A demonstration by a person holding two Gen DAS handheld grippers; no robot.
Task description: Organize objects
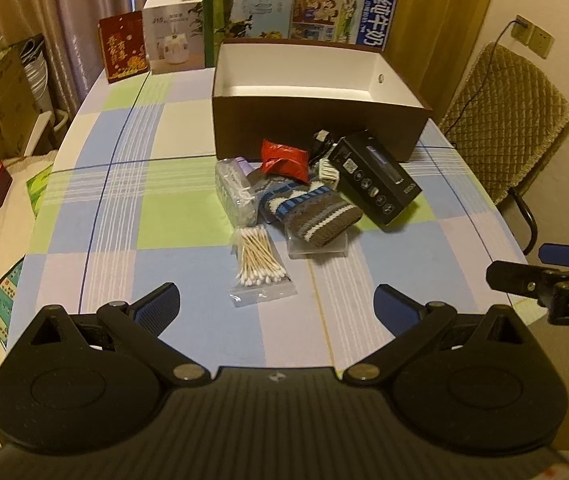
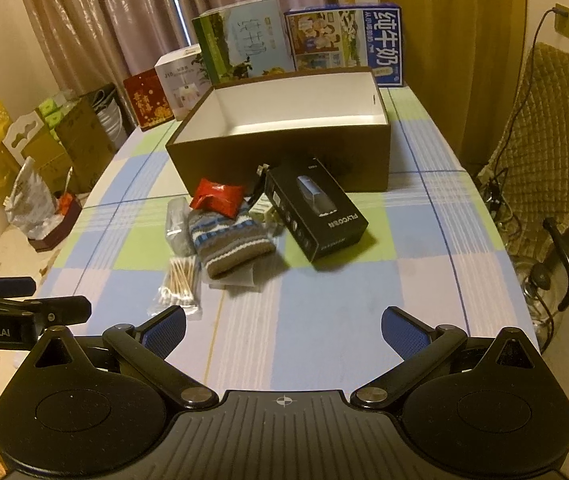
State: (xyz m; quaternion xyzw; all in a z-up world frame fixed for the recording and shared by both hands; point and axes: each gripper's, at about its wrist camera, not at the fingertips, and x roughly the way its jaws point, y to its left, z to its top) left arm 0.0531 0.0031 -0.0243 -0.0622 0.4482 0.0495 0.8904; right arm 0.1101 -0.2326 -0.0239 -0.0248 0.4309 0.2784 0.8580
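Both tools are spread wide and hold nothing: the left gripper (image 1: 276, 306) and the right gripper (image 2: 282, 330) hang low over the near edge of the table (image 1: 188, 340). The things to tidy sit in a heap in the middle, at about 12 o'clock from each tool. The swabs (image 1: 258, 258) in their clear bag are nearest. Behind them lie the sock (image 1: 308, 212), a red packet (image 1: 284, 158) on top of the heap, and a black box (image 1: 372, 178) at about 1 o'clock. The big box (image 1: 316, 120) stands open and empty just behind the heap. Things could go wrong here. The heap is tight, so a grab at one thing may push or drag its neighbours. The swab bag is thin and flat, so the fingers may slip off it. The red packet may slide off.
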